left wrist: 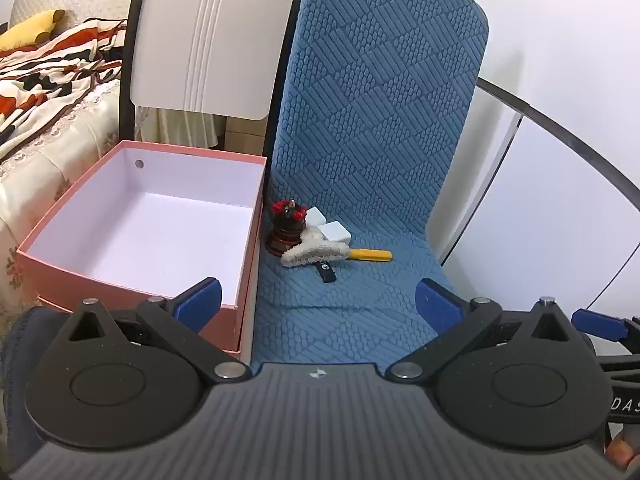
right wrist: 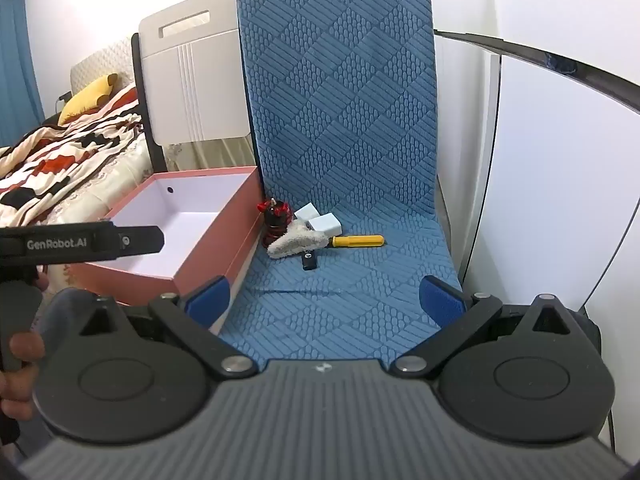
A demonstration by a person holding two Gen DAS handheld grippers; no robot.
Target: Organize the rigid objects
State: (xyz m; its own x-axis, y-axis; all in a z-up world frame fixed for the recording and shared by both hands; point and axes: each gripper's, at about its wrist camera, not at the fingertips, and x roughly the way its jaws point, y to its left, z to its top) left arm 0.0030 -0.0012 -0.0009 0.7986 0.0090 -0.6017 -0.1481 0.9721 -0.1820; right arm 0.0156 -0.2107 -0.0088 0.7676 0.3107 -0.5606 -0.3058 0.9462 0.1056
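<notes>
While both grippers hang wide open and hold nothing over the front of the blue chair seat (left wrist: 360, 308), the pink box (left wrist: 132, 232) stands just left of that seat, its white inside bare. At the back of the seat, nearest the box, sits a dark red-trimmed figurine (left wrist: 286, 226); right of it lie two white blocks (left wrist: 336, 231), touching a fuzzy white piece (left wrist: 316, 252) that overlaps a yellow-handled tool (left wrist: 370, 255), with a small black stick (left wrist: 326, 271) just in front. Left gripper (left wrist: 318, 304) and right gripper (right wrist: 326, 300) are well apart from this cluster
</notes>
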